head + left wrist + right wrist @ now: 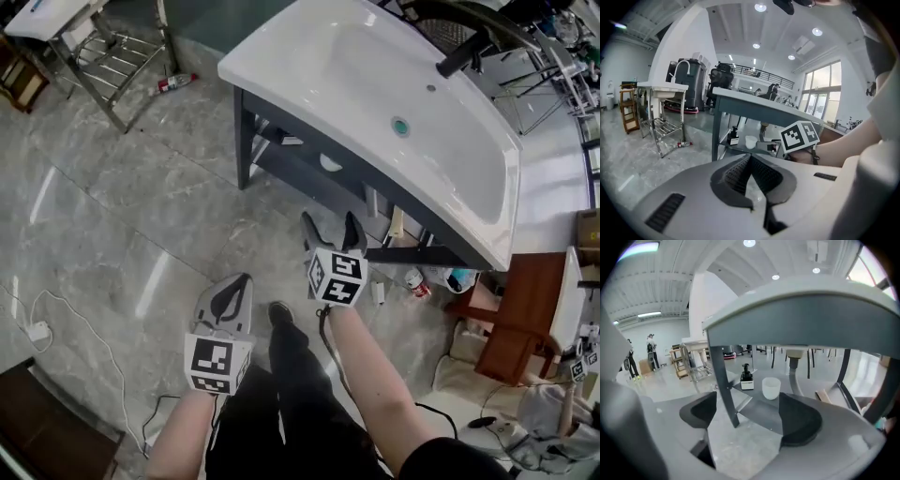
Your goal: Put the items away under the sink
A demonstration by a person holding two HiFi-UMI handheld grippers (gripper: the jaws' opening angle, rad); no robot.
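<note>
Right gripper (331,234), fingers spread wide with nothing between them, points toward the shelf (759,412) under the sink (375,84). A white cup (771,387) and a small dark bottle (746,378) stand side by side on that shelf. Left gripper (234,292), fingers pressed together on nothing, is farther out from the sink, above the floor (112,216).

Under the sink (375,84) a shelf (759,416) bears a bottle (746,378) with a cup (771,387) just right of it; a rack (112,56) stands well to the sink's left
</note>
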